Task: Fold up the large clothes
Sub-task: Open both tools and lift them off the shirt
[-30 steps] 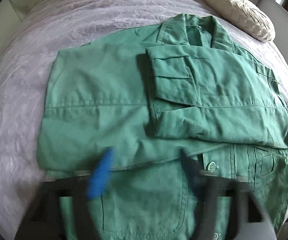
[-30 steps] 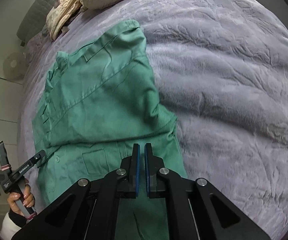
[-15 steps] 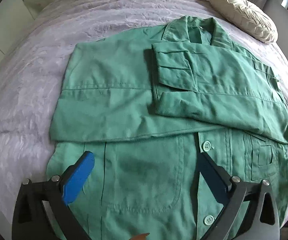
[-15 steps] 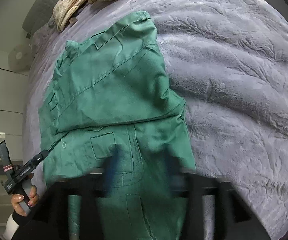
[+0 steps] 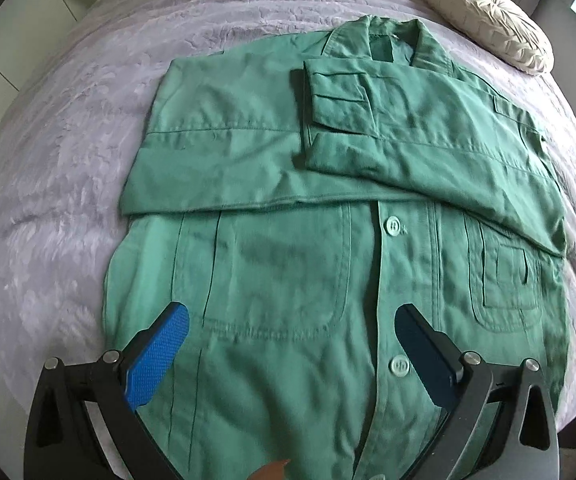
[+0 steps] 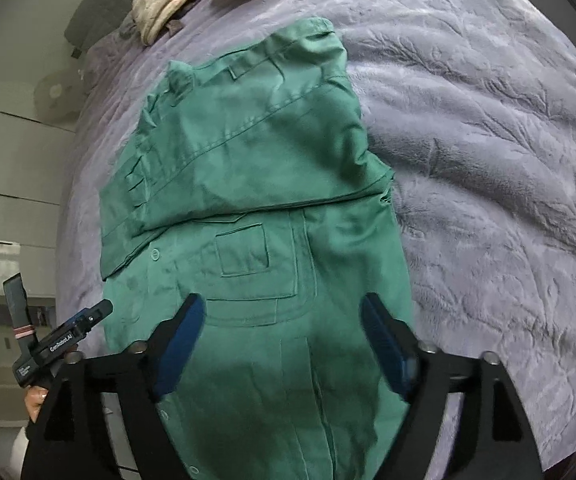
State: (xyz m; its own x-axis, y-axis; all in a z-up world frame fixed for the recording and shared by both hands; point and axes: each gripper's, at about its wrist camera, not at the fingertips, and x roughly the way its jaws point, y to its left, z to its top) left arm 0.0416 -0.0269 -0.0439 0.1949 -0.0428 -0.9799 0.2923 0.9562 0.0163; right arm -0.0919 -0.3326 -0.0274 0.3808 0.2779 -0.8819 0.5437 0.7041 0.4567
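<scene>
While both grippers' jaws gape wide, empty, the green jacket point(image 5: 328, 240) lies below.

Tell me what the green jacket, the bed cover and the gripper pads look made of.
Jacket: matte woven cloth, probably cotton twill; crisp creases and stitched seams show. Bed cover: soft plush, likely fleece; embossed leafy pile with sheen. Pads: blue, dimpled, probably rubber.
</scene>
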